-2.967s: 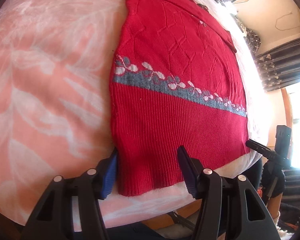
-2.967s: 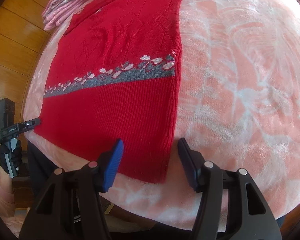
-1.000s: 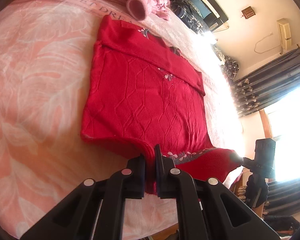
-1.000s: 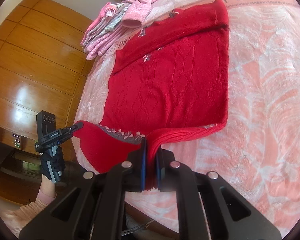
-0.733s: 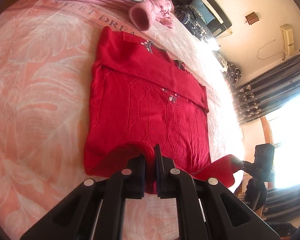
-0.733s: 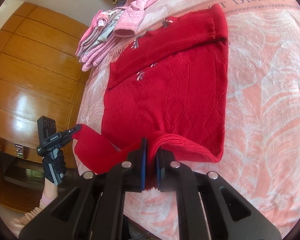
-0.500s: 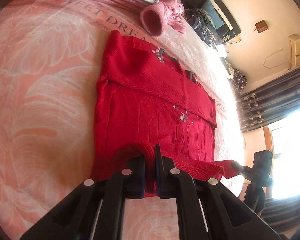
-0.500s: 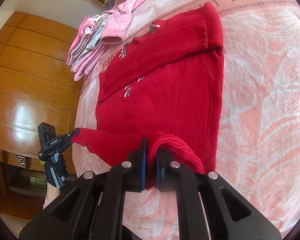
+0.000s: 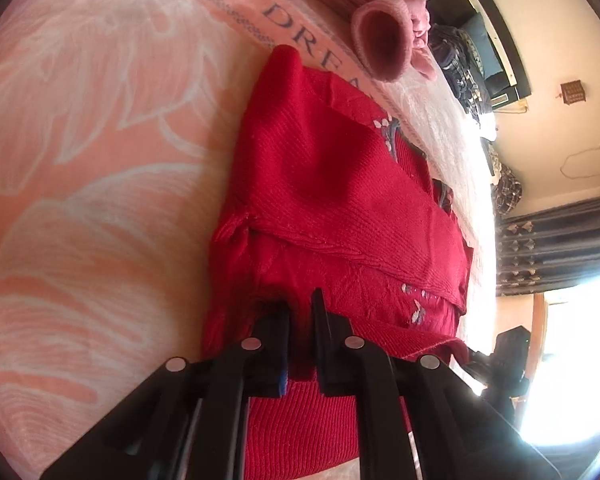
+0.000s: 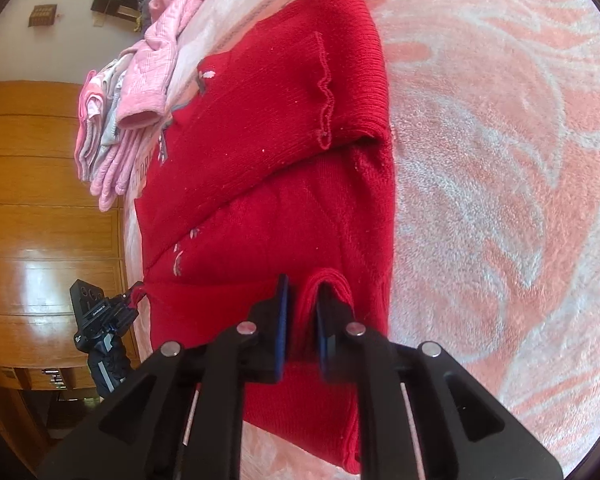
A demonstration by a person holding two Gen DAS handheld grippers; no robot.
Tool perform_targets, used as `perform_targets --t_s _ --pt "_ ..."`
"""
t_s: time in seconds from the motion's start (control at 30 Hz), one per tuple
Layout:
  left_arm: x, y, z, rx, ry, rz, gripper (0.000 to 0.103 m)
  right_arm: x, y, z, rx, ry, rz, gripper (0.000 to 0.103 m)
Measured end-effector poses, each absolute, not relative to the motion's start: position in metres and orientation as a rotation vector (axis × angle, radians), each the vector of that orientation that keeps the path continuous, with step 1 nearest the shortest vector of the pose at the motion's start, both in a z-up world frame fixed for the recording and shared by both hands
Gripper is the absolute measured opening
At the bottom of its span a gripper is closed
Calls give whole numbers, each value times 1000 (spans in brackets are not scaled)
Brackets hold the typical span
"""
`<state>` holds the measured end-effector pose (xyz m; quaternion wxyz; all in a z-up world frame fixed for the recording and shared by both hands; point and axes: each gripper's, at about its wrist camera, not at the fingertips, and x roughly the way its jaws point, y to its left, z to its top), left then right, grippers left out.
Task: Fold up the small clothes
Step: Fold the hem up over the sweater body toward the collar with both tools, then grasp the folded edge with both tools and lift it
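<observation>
While the red sweater [image 9: 340, 208] lies on the pink leaf-patterned bed cover [image 9: 80, 160], its ribbed hem is doubled over the body. Both grippers pinch that hem: the left gripper [image 9: 300, 312] has its fingers closed tight on one hem corner, and the right gripper [image 10: 302, 300] has its fingers closed on the other. A pile of pink clothes [image 10: 140, 80] sits by the bed's far edge, just beyond the sweater's folded sleeves.
</observation>
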<state>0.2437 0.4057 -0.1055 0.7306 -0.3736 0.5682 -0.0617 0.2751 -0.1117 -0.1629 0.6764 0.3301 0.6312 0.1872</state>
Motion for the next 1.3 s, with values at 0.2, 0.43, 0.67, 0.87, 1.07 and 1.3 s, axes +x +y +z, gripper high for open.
perform_targets --t_s 0.2,0.43,0.67,0.87,1.07,1.3 --pt "235 422 -94 -829 1204 -148 17 275 -121 -158 742 1397 420 19" --pt "224 448 -70 -728 1145 -77 23 274 -134 -131 632 1309 324 42" --pt "240 400 -65 -481 1166 -170 26 268 -123 -110 507 1270 364 42" --pt "256 372 -75 -349 1178 -184 26 258 -113 -112 449 1283 398 42" --pt "267 369 -90 -297 1216 -137 26 254 -109 -124 420 1301 408 42" --pt "266 361 -97 -304 1231 -200 4 257 -105 -126 403 1300 421 42"
